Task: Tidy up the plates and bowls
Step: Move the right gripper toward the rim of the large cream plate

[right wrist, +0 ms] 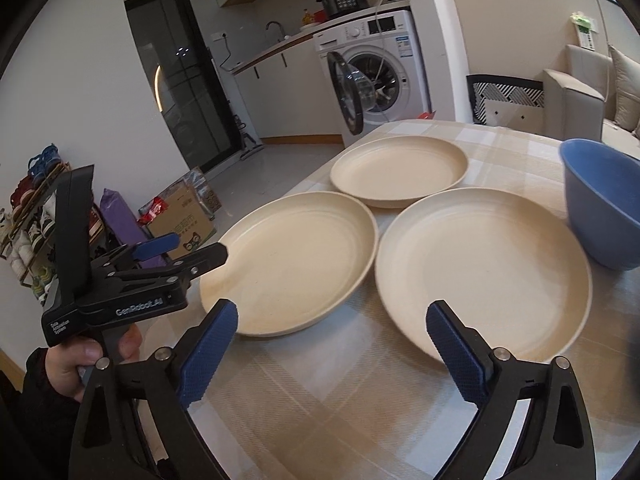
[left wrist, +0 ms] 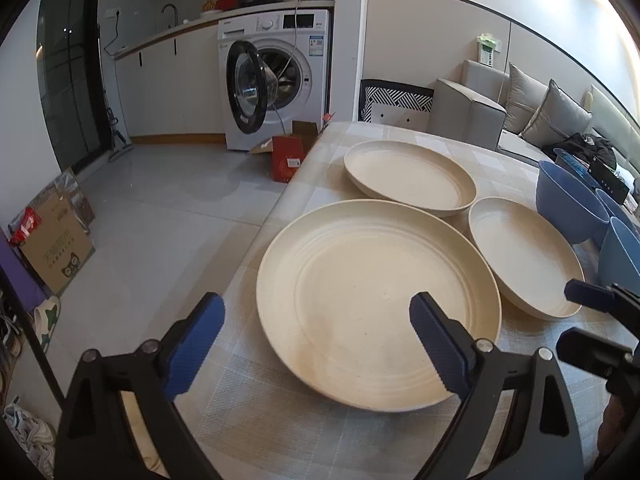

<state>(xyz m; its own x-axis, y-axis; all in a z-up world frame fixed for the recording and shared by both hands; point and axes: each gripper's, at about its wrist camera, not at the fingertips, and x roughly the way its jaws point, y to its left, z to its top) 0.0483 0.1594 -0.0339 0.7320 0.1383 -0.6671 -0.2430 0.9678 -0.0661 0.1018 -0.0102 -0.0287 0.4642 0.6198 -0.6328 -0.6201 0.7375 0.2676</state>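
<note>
1. Left wrist view: left gripper (left wrist: 316,344) low over the near table (left wrist: 280,432) edge, jaws wide, holding nothing; right finger (left wrist: 436,344) above the inside of the nearest plate (left wrist: 372,300), left finger off its rim.
2. Same view only: three blue bowls at the right edge, the first bowl (left wrist: 572,208) upright, two more partly cut off behind and beside it; contents not visible from this angle.
3. Same view: second plate (left wrist: 524,256) just right of the nearest one, third plate (left wrist: 408,176) behind both, rims near or touching; cannot tell which.
4. Right wrist view only: left gripper seen from the side (right wrist: 192,254) with the hand (right wrist: 80,364) gripping its handle, just left of the left plate (right wrist: 292,260).
5. Right wrist view: right gripper (right wrist: 332,352) with jaws wide, holding nothing, hovering near the table (right wrist: 360,420) between left plate and right plate (right wrist: 484,276); far plate (right wrist: 400,170) behind.
6. One blue bowl (right wrist: 604,208) only in this view, upright, just right of the right plate, showing nothing inside.
7. All plates bare, lying flat on the checked tablecloth.
8. Both views: washing machine (left wrist: 276,80) with door open beyond the table.
</note>
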